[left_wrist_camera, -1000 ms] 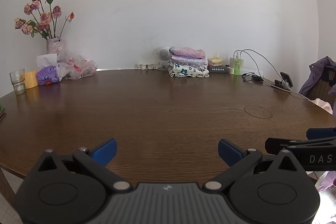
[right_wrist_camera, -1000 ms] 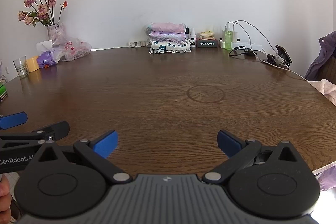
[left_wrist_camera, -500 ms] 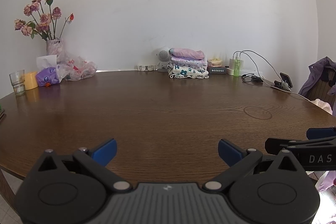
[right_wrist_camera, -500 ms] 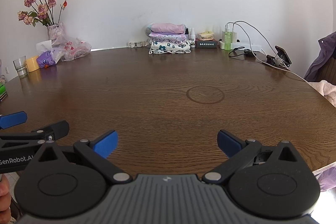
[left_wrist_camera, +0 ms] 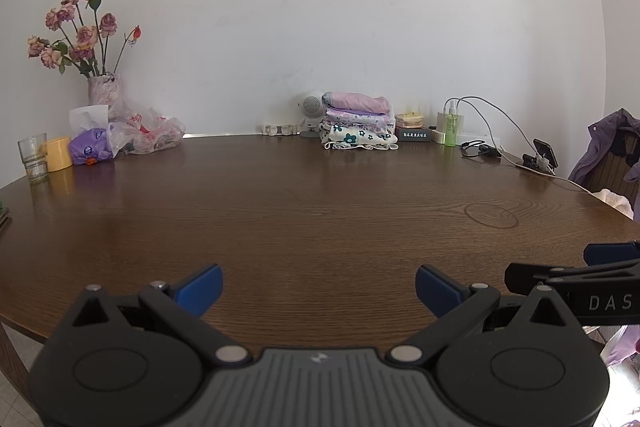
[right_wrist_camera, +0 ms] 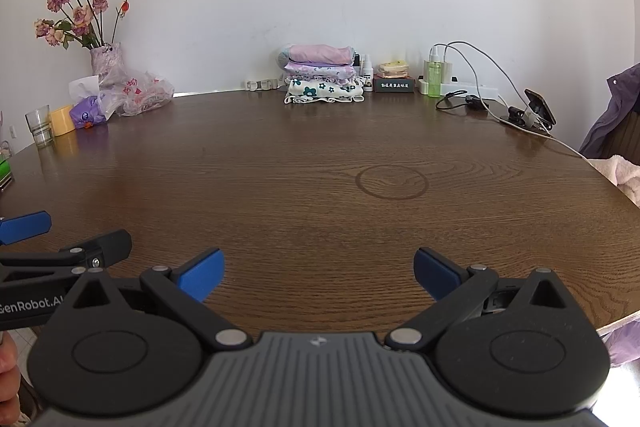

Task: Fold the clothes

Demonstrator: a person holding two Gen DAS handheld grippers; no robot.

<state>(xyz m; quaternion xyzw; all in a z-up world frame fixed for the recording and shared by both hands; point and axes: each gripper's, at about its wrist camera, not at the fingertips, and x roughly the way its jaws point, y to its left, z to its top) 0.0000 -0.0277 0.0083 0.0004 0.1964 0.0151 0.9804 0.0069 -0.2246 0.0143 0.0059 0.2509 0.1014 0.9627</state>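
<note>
A stack of folded clothes (left_wrist_camera: 358, 125) (right_wrist_camera: 322, 77), pink on top and flowered cloth below, sits at the far edge of the brown table (left_wrist_camera: 312, 211) (right_wrist_camera: 304, 195) by the wall. My left gripper (left_wrist_camera: 319, 291) hovers open over the near table edge, nothing between its blue pads. My right gripper (right_wrist_camera: 319, 273) is open too, beside it at the same edge. Each gripper shows at the side of the other's view. A pale pink cloth (right_wrist_camera: 622, 175) lies off the table's right edge.
Far left stand a vase of dried roses (left_wrist_camera: 102, 91), a plastic bag (left_wrist_camera: 150, 135), a tissue pack, a yellow cup and a glass (left_wrist_camera: 34, 159). Far right lie a green bottle (right_wrist_camera: 434, 83), cables and a phone on a clip stand (right_wrist_camera: 538, 109). A purple jacket (left_wrist_camera: 608, 151) hangs on a chair.
</note>
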